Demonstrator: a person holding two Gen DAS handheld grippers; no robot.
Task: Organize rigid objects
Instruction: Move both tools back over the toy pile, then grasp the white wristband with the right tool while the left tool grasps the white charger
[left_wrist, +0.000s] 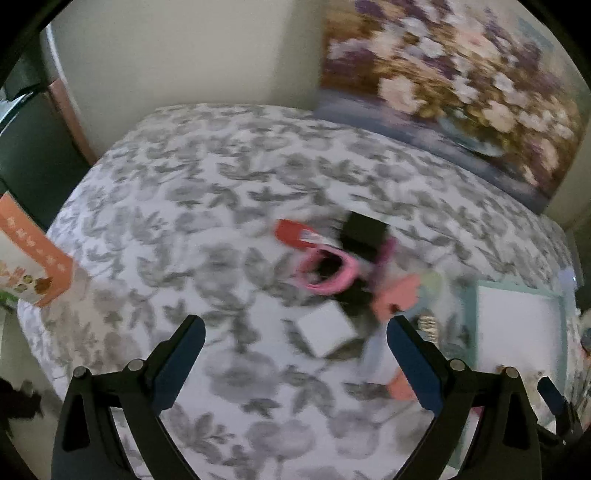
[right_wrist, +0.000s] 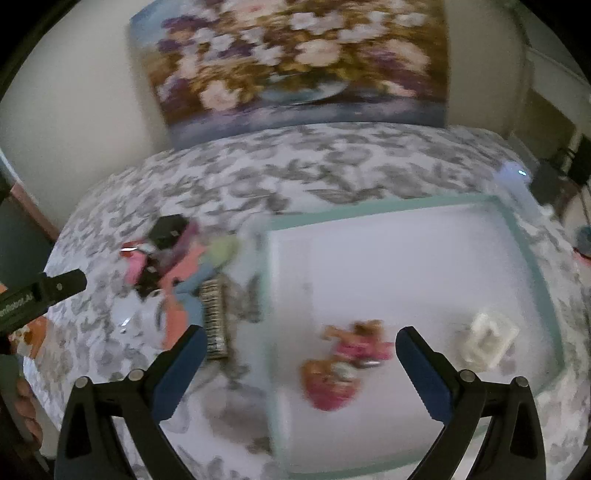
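Both views are motion-blurred. My left gripper (left_wrist: 295, 332) is open and empty above the floral tablecloth, just short of a pile of small objects: a pink ring-shaped thing (left_wrist: 327, 271), a red item (left_wrist: 295, 232), a black box (left_wrist: 364, 229), a white square box (left_wrist: 325, 328) and salmon pieces (left_wrist: 397, 297). My right gripper (right_wrist: 301, 343) is open and empty over a white tray with a mint rim (right_wrist: 388, 206). In the tray lie a pink and orange doll-like toy (right_wrist: 354, 343), a red and orange toy (right_wrist: 328, 384) and a white frame-like piece (right_wrist: 489, 338).
The same pile (right_wrist: 173, 258) lies left of the tray in the right wrist view, with a striped comb-like item (right_wrist: 214, 317). A flower painting (right_wrist: 295, 62) leans on the wall behind the table. An orange carton (left_wrist: 33, 254) stands at the left edge.
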